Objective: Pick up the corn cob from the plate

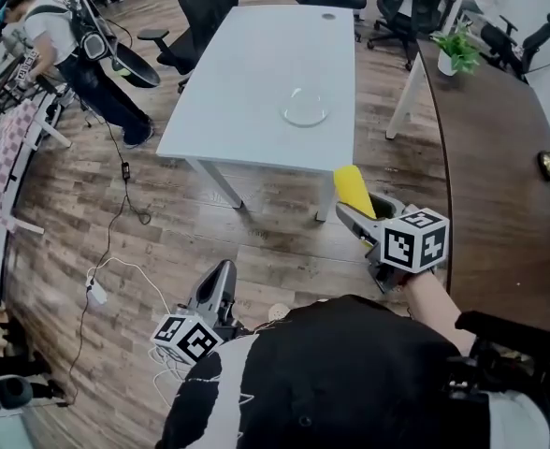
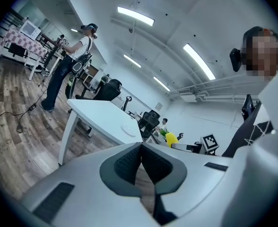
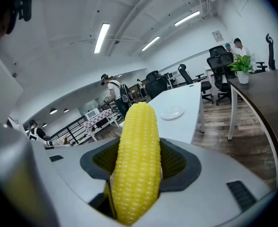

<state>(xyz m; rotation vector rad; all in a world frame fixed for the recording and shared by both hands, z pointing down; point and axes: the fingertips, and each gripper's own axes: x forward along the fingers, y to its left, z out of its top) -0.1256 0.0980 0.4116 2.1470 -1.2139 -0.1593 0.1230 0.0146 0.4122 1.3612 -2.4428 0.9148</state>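
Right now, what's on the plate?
Nothing visible: the plate sits empty on the white table. The corn cob is clamped in the right gripper, away from the table. What lies under the plate is not visible.

Just the office stuff around here
Long white rectangular table (image 1: 256, 73) on the brown wood-plank floor (image 1: 256, 251), black wheeled office chairs (image 1: 200, 7) at its far edge, small green potted plant (image 1: 458, 52) on the dark brown wooden desk's (image 1: 499, 185) far corner.
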